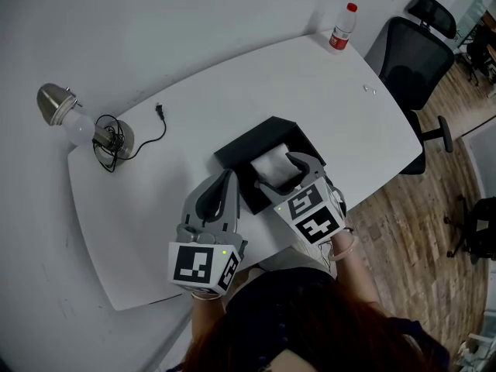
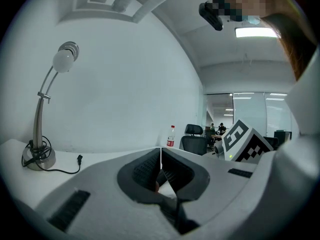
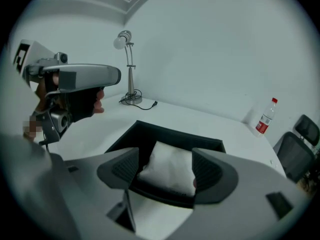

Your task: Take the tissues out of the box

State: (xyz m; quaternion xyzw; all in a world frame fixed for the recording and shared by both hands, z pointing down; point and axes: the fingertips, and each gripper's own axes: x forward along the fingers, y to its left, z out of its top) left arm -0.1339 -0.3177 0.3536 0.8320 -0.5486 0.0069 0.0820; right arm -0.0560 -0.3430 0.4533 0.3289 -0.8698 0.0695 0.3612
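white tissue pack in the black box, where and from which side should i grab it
Pinch the white tissue pack across its side edges, coming from above: the open-topped black box walls it in. The open right gripper straddles it.

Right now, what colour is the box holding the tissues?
The box is black; the right gripper view shows it best.

Soft, even indoor light fills all three views, bright and nearly shadowless on the white table [image 1: 139, 231]. At the upper right of the left gripper view, a ceiling light panel [image 2: 255, 32] blows out to glare. Both gripper views are fisheye, with black corners and bowed lines near the edges. Their lower foreground is soft. The black box [image 1: 240, 155] swallows detail.
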